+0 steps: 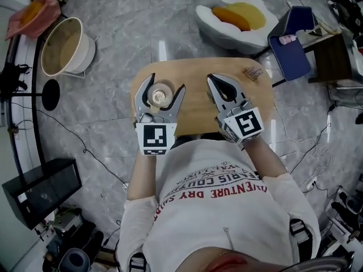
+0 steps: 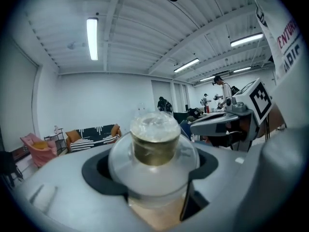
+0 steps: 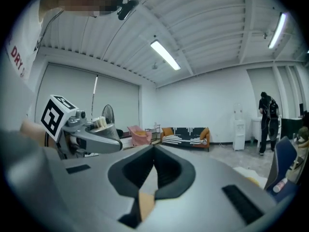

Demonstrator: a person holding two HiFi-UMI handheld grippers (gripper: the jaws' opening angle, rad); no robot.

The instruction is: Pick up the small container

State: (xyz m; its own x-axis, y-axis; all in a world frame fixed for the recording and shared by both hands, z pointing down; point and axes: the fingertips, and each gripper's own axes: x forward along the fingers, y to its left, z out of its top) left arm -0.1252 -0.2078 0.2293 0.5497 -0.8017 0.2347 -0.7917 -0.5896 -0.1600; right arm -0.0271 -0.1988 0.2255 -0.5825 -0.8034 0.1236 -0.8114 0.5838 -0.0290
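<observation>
A small clear container (image 1: 159,95) with a gold band and a clear lid stands on the left part of the round wooden table (image 1: 198,109). My left gripper (image 1: 166,84) has a jaw on either side of it and is shut on it. In the left gripper view the container (image 2: 155,146) fills the gap between the dark pads (image 2: 94,170), with wood showing below it. My right gripper (image 1: 218,79) lies over the table's middle, to the right of the container, shut with nothing in it. In the right gripper view its jaws (image 3: 154,153) meet at the tips.
A small wrapped packet (image 1: 253,72) lies at the table's far right edge. On the floor beyond are a white basin (image 1: 65,45) at the left, a white cushion (image 1: 235,18) with orange and yellow items, and a blue chair (image 1: 292,47). A black box (image 1: 42,188) stands at the near left.
</observation>
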